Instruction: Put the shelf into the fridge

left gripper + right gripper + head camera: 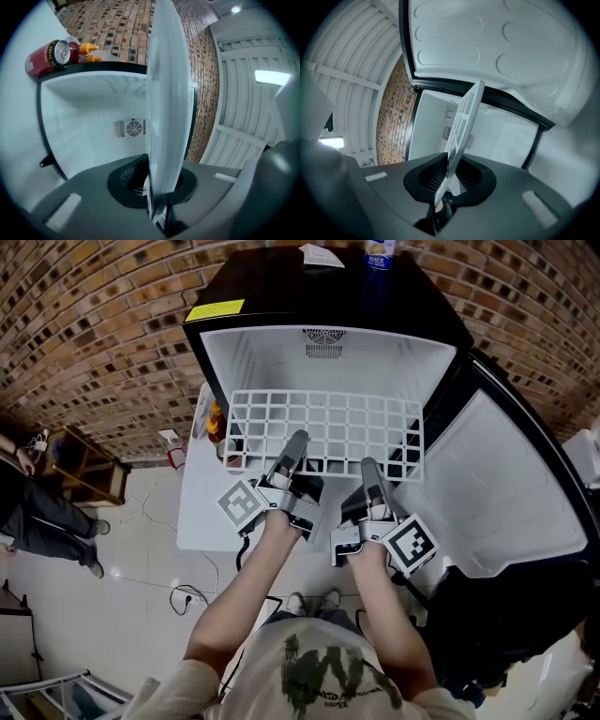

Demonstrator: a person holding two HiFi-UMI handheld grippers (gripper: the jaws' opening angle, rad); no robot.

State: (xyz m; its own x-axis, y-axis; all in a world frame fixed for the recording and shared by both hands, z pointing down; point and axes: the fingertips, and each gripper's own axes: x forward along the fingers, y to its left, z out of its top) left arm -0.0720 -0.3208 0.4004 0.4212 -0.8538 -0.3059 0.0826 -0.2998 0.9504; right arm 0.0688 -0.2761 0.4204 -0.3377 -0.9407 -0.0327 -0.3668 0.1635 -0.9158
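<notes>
A white wire shelf lies flat across the mouth of the black fridge, its far edge inside the white interior. My left gripper is shut on the shelf's near edge left of centre. My right gripper is shut on the same edge right of centre. In the left gripper view the shelf shows edge-on, clamped between the jaws, with the fan vent behind. The right gripper view shows the shelf edge-on in that gripper.
The fridge door stands open to the right. A paper and a bottle sit on the fridge top. A white table to the left carries a red can and orange-capped bottles. A person sits far left.
</notes>
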